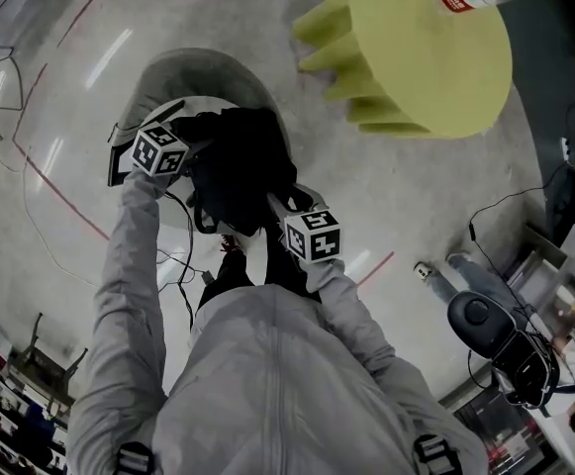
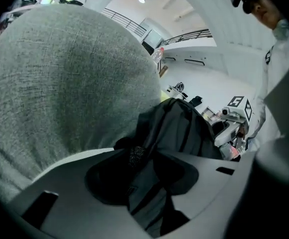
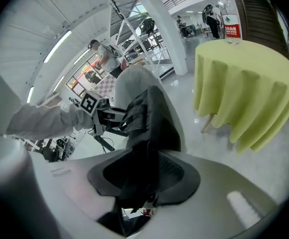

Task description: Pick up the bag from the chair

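Left gripper [image 2: 145, 179] has its jaws clamped on a fold of the black bag [image 2: 180, 127], dark fabric pinched between both pads. The bag rests against the grey cloth chair [image 2: 59, 83], which fills the left of the view. The right gripper [image 2: 228, 134], with its marker cube, sits at the bag's far side.

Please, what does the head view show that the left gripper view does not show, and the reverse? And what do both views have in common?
Only the head view: the marker cube on the left gripper, a red line on the floor, and a black machine at the right. Only the left gripper view: that gripper's jaws seen from close, closed on black fabric of the bag, plus a ceiling light and a railing. Both: the bag, the grey chair and the right gripper.
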